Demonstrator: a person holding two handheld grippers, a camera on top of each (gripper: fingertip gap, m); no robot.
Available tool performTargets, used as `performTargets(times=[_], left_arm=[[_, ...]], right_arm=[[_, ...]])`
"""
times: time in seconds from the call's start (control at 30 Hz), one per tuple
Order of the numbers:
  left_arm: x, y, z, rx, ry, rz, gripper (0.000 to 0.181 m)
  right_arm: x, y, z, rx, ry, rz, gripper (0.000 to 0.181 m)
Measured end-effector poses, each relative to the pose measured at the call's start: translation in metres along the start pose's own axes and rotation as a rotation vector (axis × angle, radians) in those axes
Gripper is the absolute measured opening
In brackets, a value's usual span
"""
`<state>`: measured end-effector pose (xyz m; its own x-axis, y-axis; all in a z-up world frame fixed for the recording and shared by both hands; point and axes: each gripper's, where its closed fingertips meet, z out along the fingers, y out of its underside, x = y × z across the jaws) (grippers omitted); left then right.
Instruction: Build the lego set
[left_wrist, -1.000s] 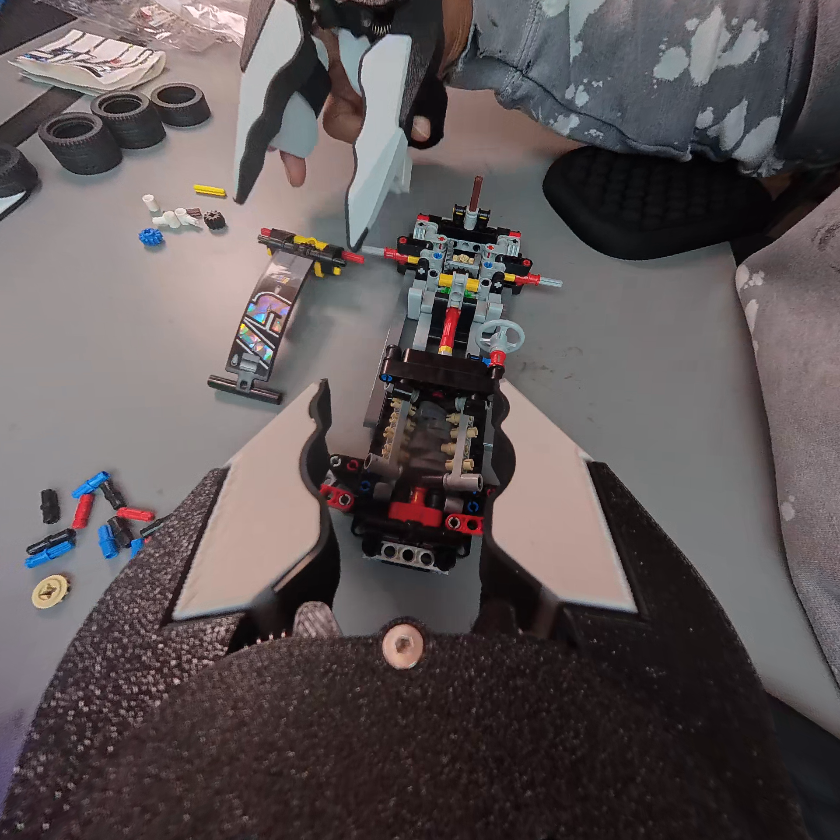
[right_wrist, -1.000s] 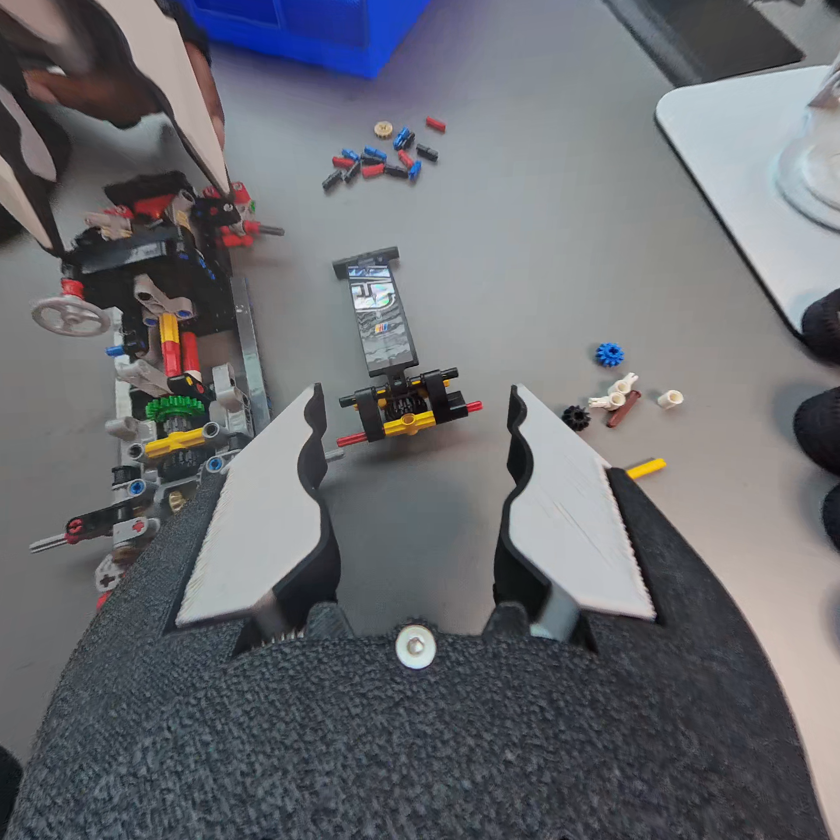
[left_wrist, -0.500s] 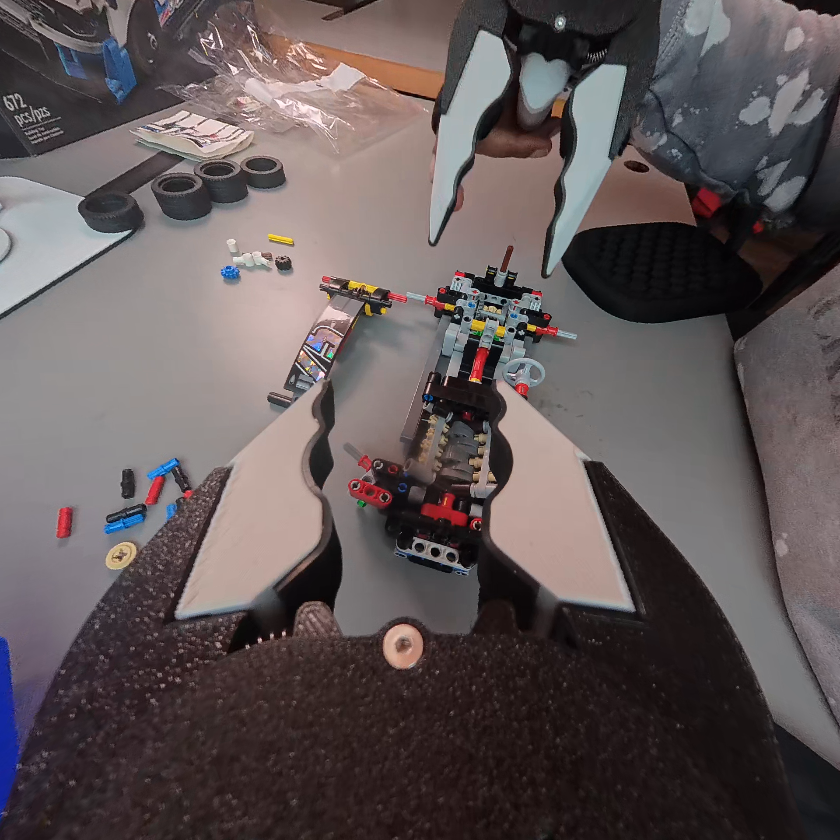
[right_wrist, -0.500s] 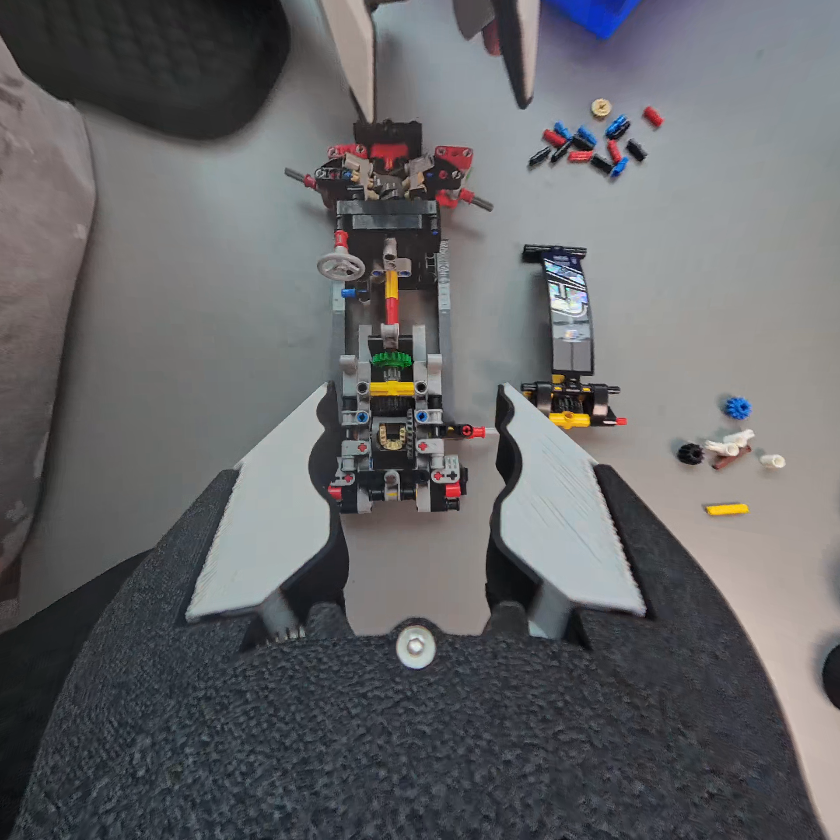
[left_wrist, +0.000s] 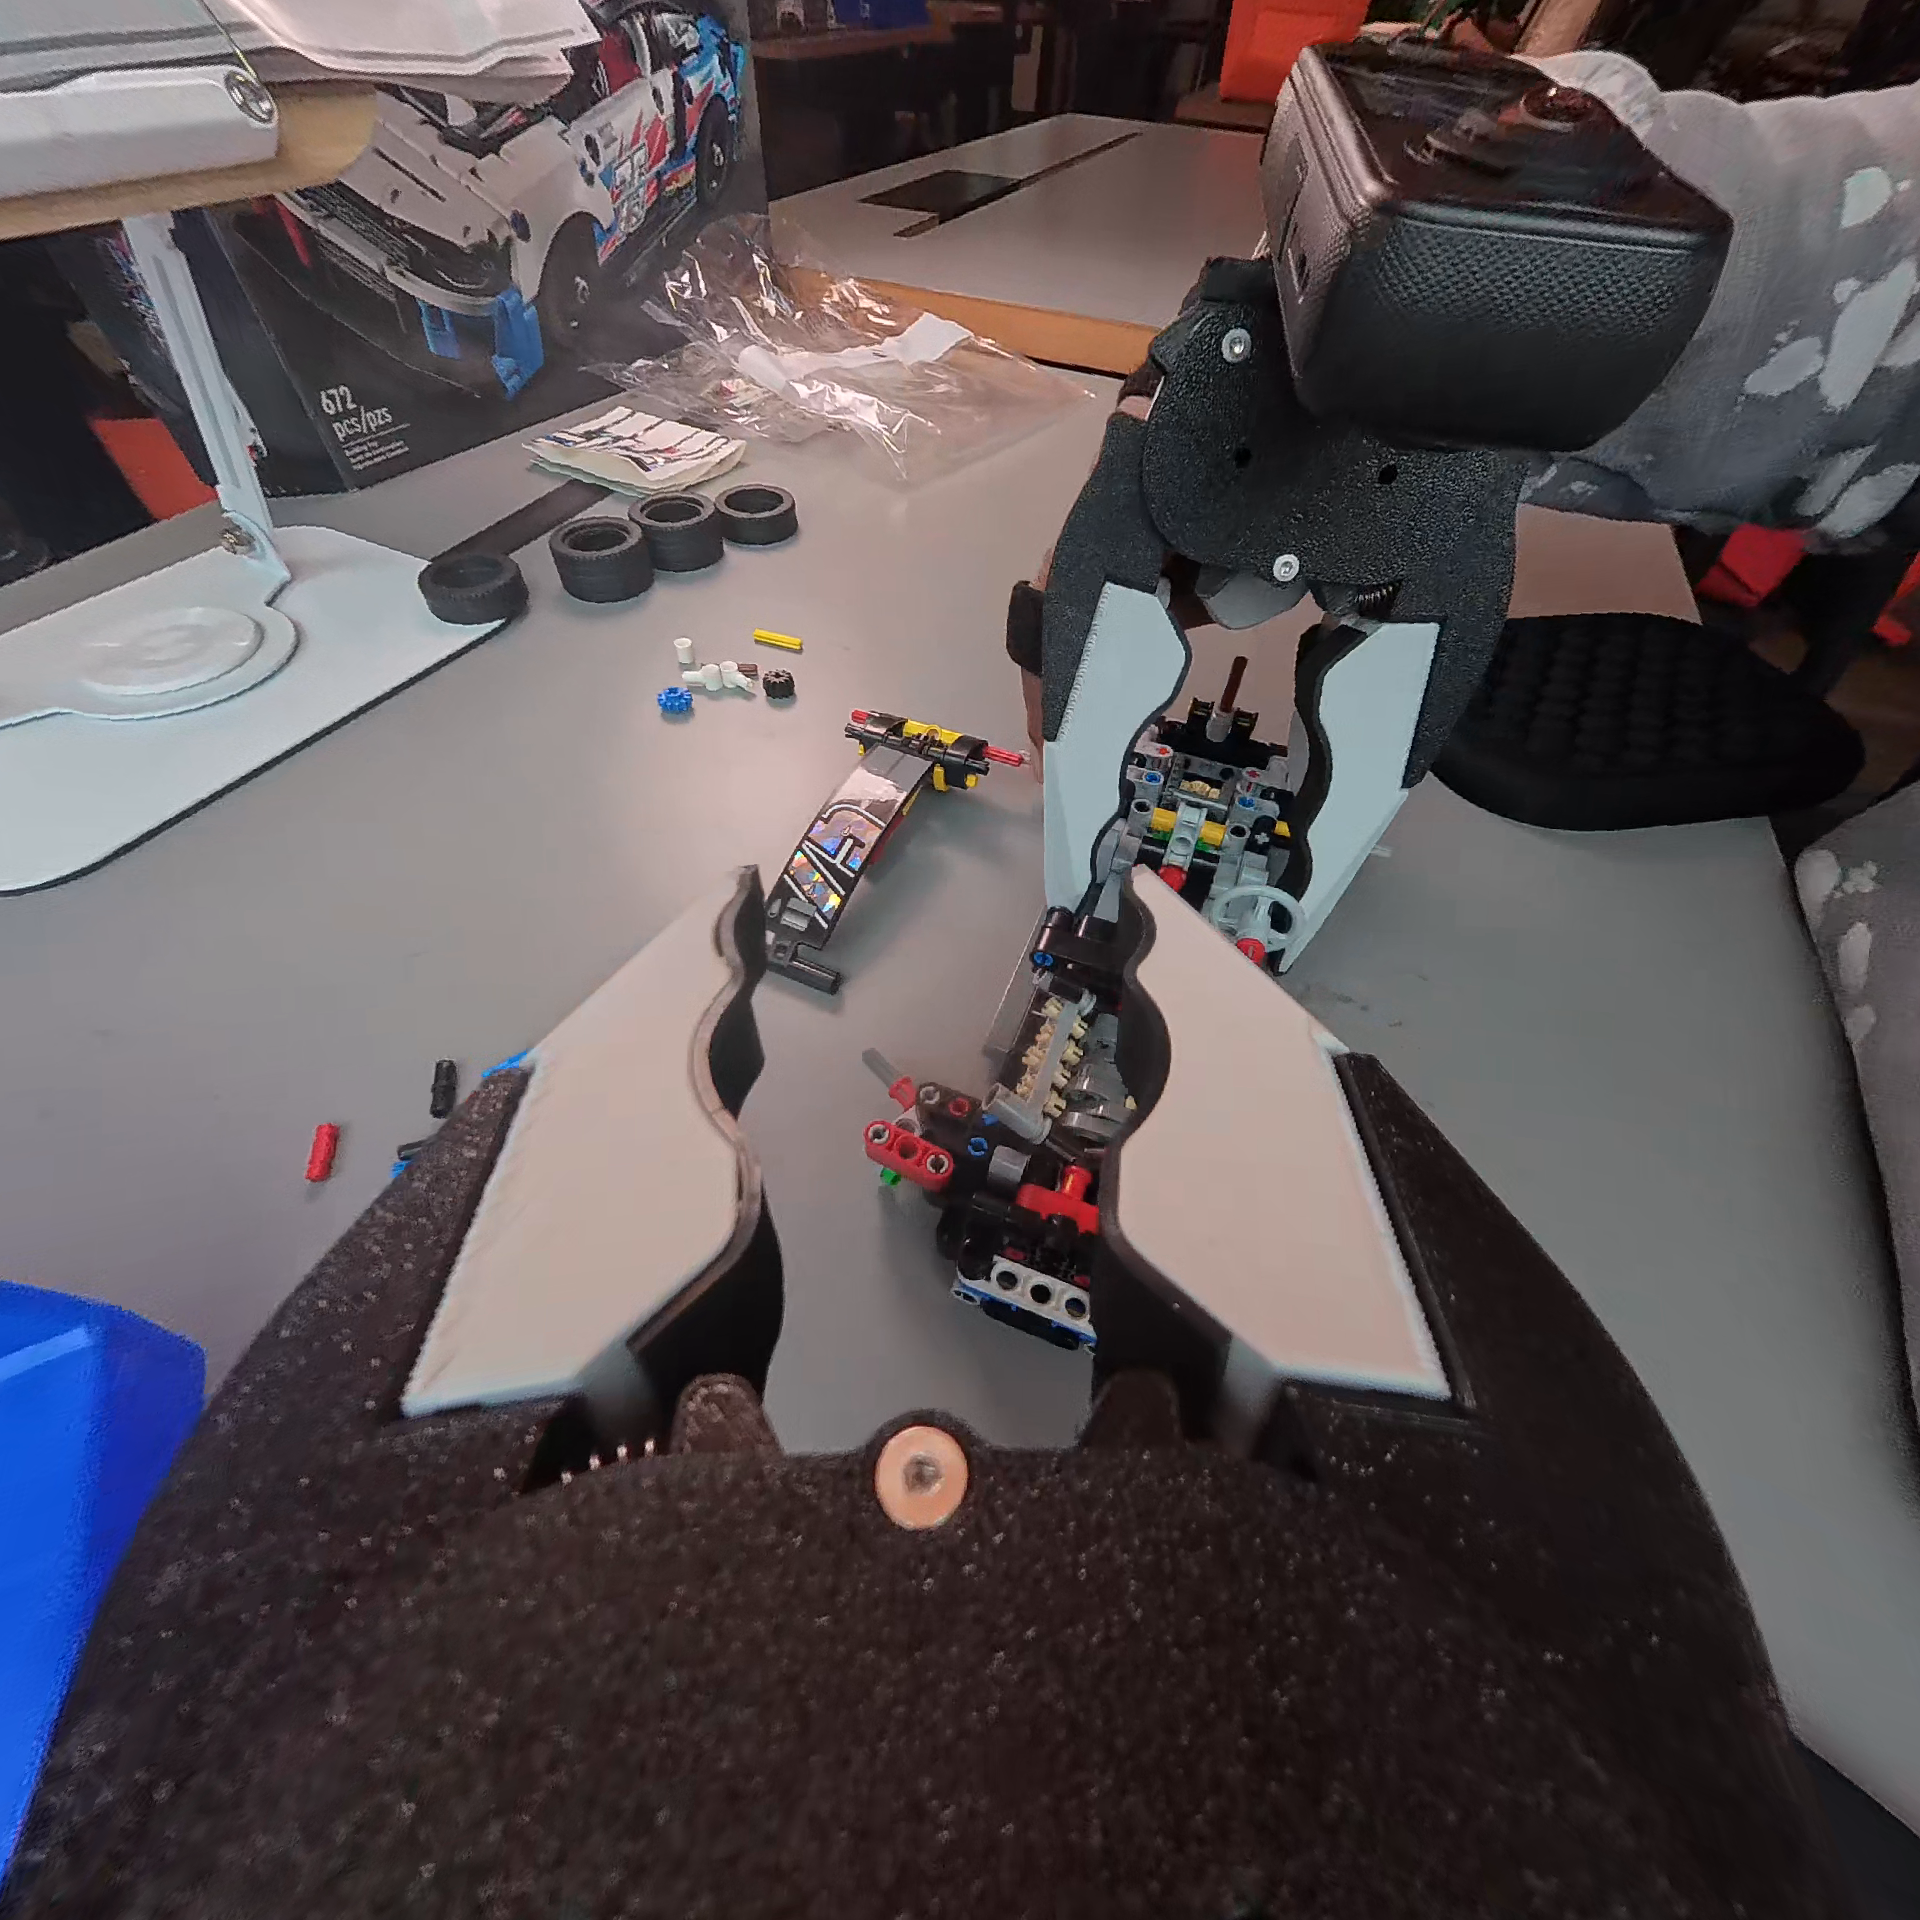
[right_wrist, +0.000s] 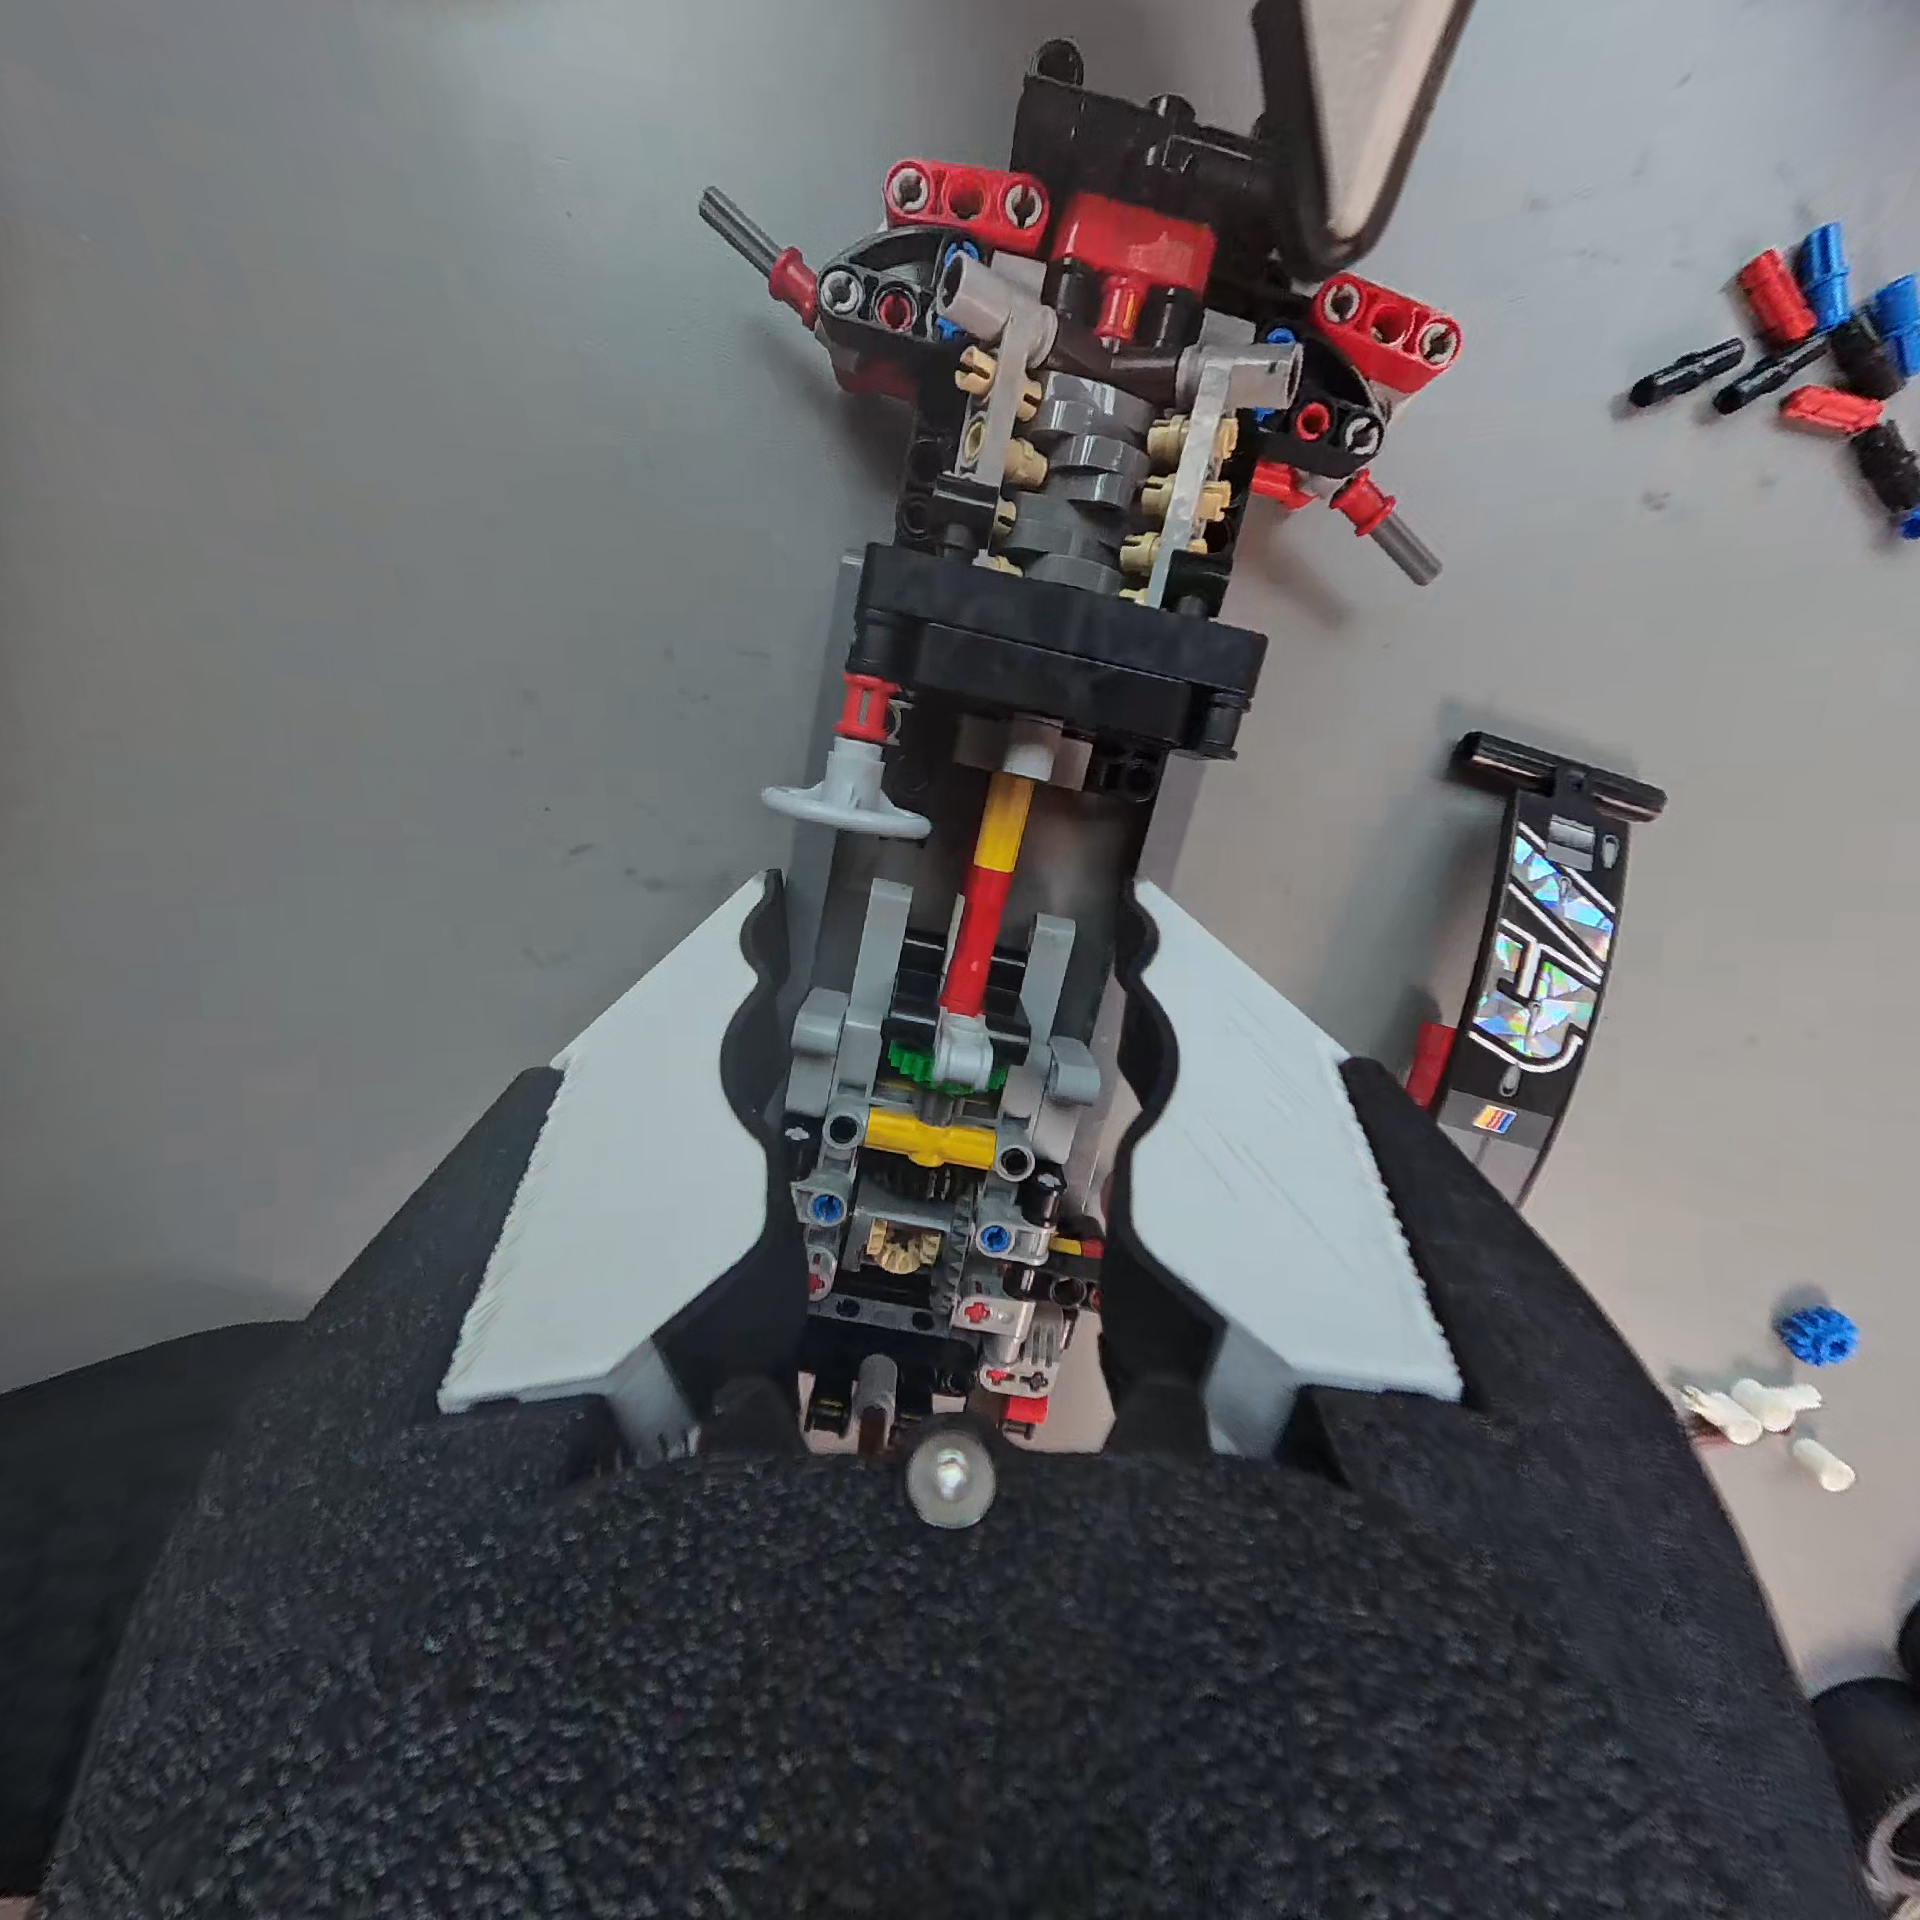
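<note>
Four tyres (left_wrist: 634, 540) (one apart), one chassis (right_wrist: 1023, 727).

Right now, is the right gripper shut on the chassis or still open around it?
Open. The right gripper's fingers straddle the chassis rear; contact cannot be told.

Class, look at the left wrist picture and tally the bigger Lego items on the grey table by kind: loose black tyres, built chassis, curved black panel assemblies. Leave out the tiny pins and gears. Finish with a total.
Loose black tyres: 4
Built chassis: 1
Curved black panel assembly: 1
Total: 6
</note>
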<state>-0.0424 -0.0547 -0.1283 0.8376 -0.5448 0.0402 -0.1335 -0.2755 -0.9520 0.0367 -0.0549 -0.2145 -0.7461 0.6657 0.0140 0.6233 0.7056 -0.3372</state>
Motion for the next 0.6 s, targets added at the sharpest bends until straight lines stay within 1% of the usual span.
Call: performTargets(times=[0.03, 0.07, 0.17, 0.37, 0.4, 0.43, 0.5, 0.6], left_arm=[[-0.001, -0.001, -0.001, 0.006, -0.008, 0.001, 0.066], [-0.002, -0.002, -0.001, 0.011, -0.015, 0.0, 0.067], [-0.004, -0.004, -0.002, 0.022, -0.028, -0.003, 0.066], [-0.006, -0.001, 0.0, 0.018, -0.037, -0.007, 0.066], [-0.006, -0.001, 0.001, 0.017, -0.038, -0.007, 0.065], [-0.006, -0.001, 0.001, 0.018, -0.039, -0.006, 0.066], [-0.006, -0.001, 0.0, 0.02, -0.043, -0.003, 0.066], [-0.007, -0.002, -0.001, 0.026, -0.051, -0.003, 0.066]], right_arm=[[-0.004, 0.001, 0.0, -0.001, -0.025, -0.009, 0.046], [-0.002, 0.0, 0.0, 0.006, -0.012, -0.009, 0.039], [0.001, 0.002, -0.001, 0.02, 0.014, 0.008, 0.039], [-0.004, 0.008, -0.005, 0.019, 0.018, -0.005, 0.037], [0.006, 0.008, -0.007, 0.03, 0.084, 0.001, 0.005], [0.001, 0.008, -0.01, 0.04, 0.052, -0.005, 0.004], [-0.005, 0.014, -0.014, 0.042, 0.035, 0.002, 0.003], [-0.013, 0.035, -0.019, -0.001, 0.042, 0.006, 0.003]])
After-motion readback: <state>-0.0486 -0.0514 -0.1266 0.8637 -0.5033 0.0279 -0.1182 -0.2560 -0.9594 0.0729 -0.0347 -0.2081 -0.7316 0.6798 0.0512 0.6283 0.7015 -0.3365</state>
